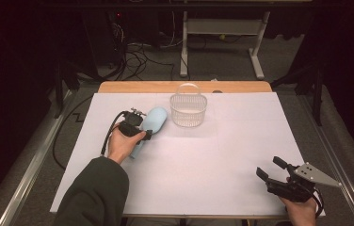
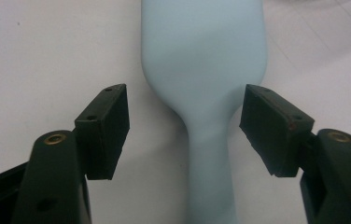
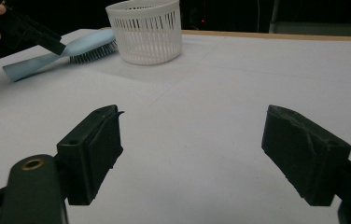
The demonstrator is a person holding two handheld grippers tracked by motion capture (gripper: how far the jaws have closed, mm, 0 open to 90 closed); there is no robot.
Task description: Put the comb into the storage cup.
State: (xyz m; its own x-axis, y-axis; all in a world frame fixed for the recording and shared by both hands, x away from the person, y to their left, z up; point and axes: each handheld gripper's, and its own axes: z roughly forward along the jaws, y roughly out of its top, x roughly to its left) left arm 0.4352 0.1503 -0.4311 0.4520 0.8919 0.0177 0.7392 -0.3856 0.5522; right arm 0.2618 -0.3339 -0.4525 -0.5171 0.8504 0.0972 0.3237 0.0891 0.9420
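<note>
A light blue hairbrush [image 1: 152, 123] lies bristles down on the white table cover, left of centre. My left gripper [image 1: 143, 133] is lowered over its neck. In the left gripper view the brush [image 2: 204, 70] runs up between the two pads, which stand on either side of the narrow neck with gaps showing, so this gripper [image 2: 185, 100] is open. In the right gripper view the brush [image 3: 71, 49] shows its bristles, with the left gripper [image 3: 38, 35] above its handle. My right gripper [image 1: 269, 168] rests near the table's front right corner, open [image 3: 190, 135], nothing between its pads.
A white slatted basket [image 1: 188, 117] with a handle stands just right of the brush's head, near the back edge; it looks empty [image 3: 145, 37]. The white cover [image 1: 213, 155] spans the table, with a wooden strip [image 1: 184, 86] behind. Cables and a table frame lie on the floor beyond.
</note>
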